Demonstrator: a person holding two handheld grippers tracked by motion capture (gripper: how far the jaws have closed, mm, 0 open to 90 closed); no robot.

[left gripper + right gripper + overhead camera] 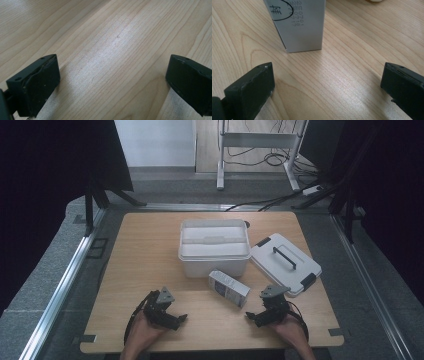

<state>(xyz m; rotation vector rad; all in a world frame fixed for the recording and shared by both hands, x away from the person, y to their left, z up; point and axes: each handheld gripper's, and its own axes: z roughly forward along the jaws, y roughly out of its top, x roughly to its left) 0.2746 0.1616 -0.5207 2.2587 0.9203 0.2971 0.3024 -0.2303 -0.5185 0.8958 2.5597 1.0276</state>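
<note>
A small grey-white carton (228, 288) with printed text lies on the wooden table (145, 265), just in front of an open white plastic bin (215, 247). The bin's white lid (285, 262), with a dark handle, lies flat to the bin's right. My left gripper (176, 320) rests low near the front edge, left of the carton. Its jaws stand wide apart over bare wood (113, 85). My right gripper (254, 317) sits front right, open. In the right gripper view the carton's end (299, 25) lies a short way ahead of the open gripper (327, 87), and nothing is between the jaws.
Black curtains hang on both sides. On the floor beyond the table's far edge are a metal frame's legs (220, 175) and cables (270, 160). Bare wood stretches along the table's left half and front strip.
</note>
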